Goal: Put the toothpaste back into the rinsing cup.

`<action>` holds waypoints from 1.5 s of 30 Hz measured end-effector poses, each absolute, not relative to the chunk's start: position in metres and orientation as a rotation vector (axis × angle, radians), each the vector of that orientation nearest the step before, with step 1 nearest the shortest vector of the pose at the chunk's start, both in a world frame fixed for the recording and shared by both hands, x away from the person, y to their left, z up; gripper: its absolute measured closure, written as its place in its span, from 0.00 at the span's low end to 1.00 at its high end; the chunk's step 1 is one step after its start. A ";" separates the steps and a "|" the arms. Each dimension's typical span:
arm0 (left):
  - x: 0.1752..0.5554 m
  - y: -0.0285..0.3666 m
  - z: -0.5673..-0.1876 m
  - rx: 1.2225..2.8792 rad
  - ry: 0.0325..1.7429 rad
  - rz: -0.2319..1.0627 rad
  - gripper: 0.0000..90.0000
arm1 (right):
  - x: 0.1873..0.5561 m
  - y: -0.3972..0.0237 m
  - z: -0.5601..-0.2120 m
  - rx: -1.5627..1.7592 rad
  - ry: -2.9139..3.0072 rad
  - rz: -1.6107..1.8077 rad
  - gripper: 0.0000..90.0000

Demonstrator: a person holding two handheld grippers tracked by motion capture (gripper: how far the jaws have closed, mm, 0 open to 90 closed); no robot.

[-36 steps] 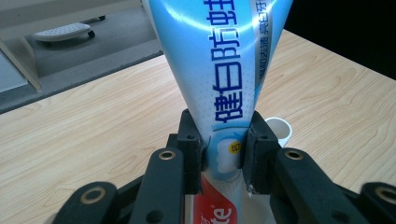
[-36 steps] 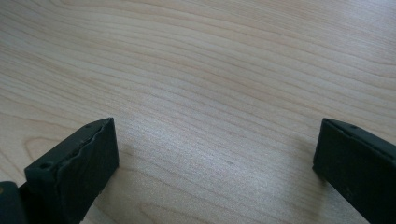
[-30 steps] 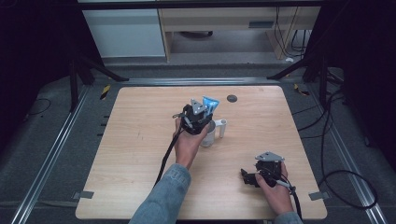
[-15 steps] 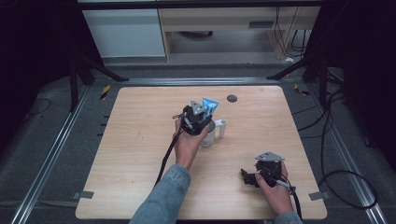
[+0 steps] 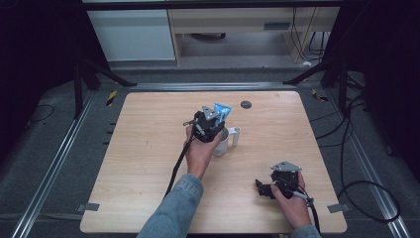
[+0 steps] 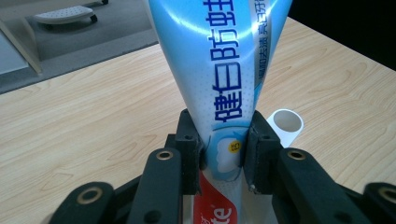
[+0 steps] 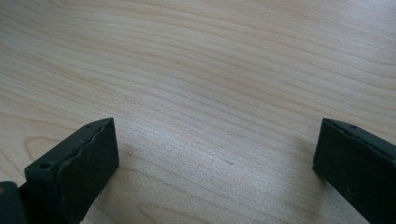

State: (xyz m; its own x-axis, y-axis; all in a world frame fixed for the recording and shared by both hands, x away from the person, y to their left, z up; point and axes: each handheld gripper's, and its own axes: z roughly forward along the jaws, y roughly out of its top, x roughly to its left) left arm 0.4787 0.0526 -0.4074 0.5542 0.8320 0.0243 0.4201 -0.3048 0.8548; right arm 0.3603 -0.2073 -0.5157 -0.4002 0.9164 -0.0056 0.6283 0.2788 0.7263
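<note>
Near the middle of the wooden table (image 5: 148,148), the left gripper (image 5: 214,119) is held up by the person's left hand (image 5: 200,148), whose denim-sleeved forearm (image 5: 173,213) is stretched forward from the near edge and angled slightly to the right. Its jaws are clamped on a blue-and-white toothpaste tube (image 6: 219,70), which is gripped at its lower part and is seen standing upright between the pads (image 6: 191,144) in the left gripper view. Just beneath and to the right of this gripper, a white cup (image 5: 222,143) with a side handle is seen on the table; in the left gripper view a white cylindrical part (image 6: 286,125) is visible just beside the tube. Farther right and nearer, the right gripper (image 5: 265,188) is rested low by the right hand (image 5: 292,203) close to the table's near right corner, pointing left. Its jaws are spread wide apart, with nothing between them but bare wood.
</note>
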 end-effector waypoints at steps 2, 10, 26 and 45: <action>0.479 0.052 -0.408 1.924 1.018 0.605 0.78 | 0.360 -0.207 -0.516 1.390 2.129 0.912 0.00; 0.479 0.052 -0.408 1.919 1.034 0.615 0.77 | 0.360 -0.207 -0.516 1.389 2.129 0.912 0.00; 0.480 0.053 -0.408 1.909 1.039 0.622 0.74 | 0.360 -0.207 -0.516 1.389 2.129 0.912 0.00; 0.479 0.054 -0.409 1.902 1.029 0.648 0.56 | 0.360 -0.207 -0.516 1.389 2.129 0.912 0.00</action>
State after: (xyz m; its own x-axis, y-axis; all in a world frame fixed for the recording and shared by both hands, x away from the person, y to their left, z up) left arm 0.4785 0.0540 -0.4090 0.5257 0.8496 0.0426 0.4059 -0.2945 0.8652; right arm 0.3603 -0.2073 -0.5157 -0.4004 0.9163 -0.0058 0.6281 0.2790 0.7264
